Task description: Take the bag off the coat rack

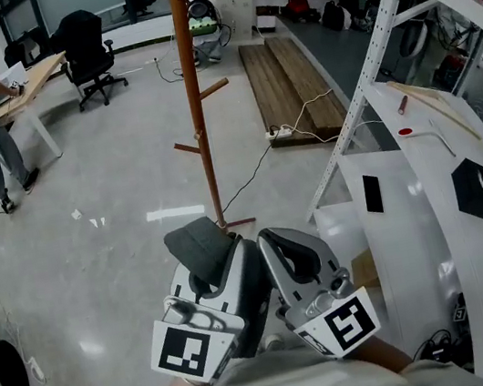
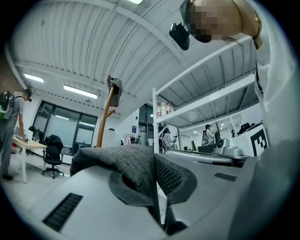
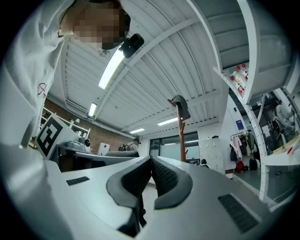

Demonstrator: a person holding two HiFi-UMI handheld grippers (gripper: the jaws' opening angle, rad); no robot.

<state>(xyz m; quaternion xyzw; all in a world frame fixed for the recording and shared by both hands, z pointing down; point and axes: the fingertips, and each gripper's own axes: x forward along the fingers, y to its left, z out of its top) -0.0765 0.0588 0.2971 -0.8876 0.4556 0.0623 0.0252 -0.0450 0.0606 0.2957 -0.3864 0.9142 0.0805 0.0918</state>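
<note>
Left gripper (image 2: 155, 163) pinches grey knit cloth (image 2: 125, 159), right gripper (image 3: 151, 169) pressed together, empty; likely bag (image 3: 179, 104) hangs at coat rack (image 1: 196, 103) top, so reach high and lift it clear of the peg.

Lab workspace, metal shelving (image 1: 367, 73), desk (image 1: 30, 79), office chair (image 1: 85, 41)
</note>
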